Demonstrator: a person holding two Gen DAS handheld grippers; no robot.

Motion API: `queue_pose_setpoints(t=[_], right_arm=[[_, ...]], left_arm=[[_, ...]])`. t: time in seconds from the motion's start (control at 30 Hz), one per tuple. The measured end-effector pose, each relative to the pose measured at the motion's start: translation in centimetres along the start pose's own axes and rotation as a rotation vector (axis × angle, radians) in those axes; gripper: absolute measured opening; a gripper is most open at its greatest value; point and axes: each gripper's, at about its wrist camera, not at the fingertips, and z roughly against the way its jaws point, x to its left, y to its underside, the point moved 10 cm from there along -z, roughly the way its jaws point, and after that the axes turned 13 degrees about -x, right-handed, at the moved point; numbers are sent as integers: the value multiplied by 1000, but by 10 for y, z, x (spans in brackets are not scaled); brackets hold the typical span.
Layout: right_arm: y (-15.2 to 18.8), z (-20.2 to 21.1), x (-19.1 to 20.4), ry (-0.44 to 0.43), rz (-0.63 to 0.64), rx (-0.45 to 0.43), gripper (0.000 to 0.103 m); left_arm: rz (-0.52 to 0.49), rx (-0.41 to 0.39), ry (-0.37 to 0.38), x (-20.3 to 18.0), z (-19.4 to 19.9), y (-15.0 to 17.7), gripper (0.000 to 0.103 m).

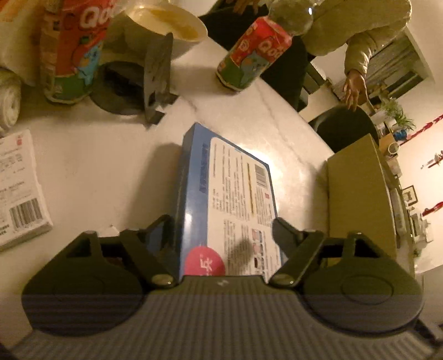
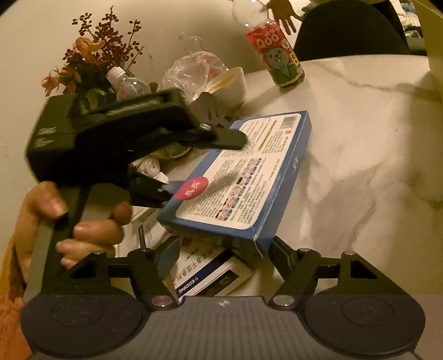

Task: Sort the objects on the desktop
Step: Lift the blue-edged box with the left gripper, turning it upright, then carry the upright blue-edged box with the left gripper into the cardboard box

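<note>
A blue box (image 1: 227, 193) with a white printed back and a pink round sticker lies tilted above the marble table (image 1: 97, 166). In the left wrist view my left gripper (image 1: 221, 221) straddles its near end, both pads against its long sides. In the right wrist view the same blue box (image 2: 249, 171) slants up to the right. The left gripper (image 2: 205, 166), held by a hand (image 2: 83, 227), clamps it from the left. My right gripper (image 2: 224, 249) brackets the box's near corner, with a narrow gap at the pads. A white box (image 2: 205, 277) lies underneath.
Two Qoo bottles (image 1: 257, 52) (image 1: 72, 49) stand at the back beside a white bowl (image 1: 166, 22) and a black stand (image 1: 157, 77). A cardboard box (image 1: 360, 193) sits at the right and a white barcode box (image 1: 19, 188) at the left. A person's hand (image 1: 353, 91) rests on a dark chair (image 1: 346, 127).
</note>
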Motion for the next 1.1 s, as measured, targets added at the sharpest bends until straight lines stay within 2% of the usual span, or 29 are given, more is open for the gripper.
queue_pose_setpoints(t=[0.03, 0.07, 0.37, 0.43, 0.6, 0.7, 0.8, 0.93, 1.1], right_arm=[[-1, 0, -1, 1, -1, -1, 73], [-1, 0, -2, 3, -2, -3, 71], [-7, 6, -13, 11, -43, -20, 70], [-8, 8, -15, 18, -46, -20, 70], [-8, 15, -18, 34, -49, -16, 70], [-7, 18, -20, 31, -46, -18, 71], [-6, 20, -21, 22, -43, -20, 71], [-6, 22, -24, 10, -61, -22, 71], [-7, 28, -29, 24, -56, -34, 71]], left_arm=[[-11, -3, -17, 1, 1, 0, 57], [-20, -8, -29, 2, 4, -1, 51], [42, -85, 30, -9, 32, -10, 26], [55, -93, 52, -16, 36, -11, 24], [-11, -96, 52, -34, 37, -8, 25], [-8, -46, 124, -51, 34, -2, 24], [-52, -50, 78, -58, 29, 2, 23], [-32, -54, 48, -59, 24, 3, 20], [-99, -85, -15, -69, 29, 9, 20]])
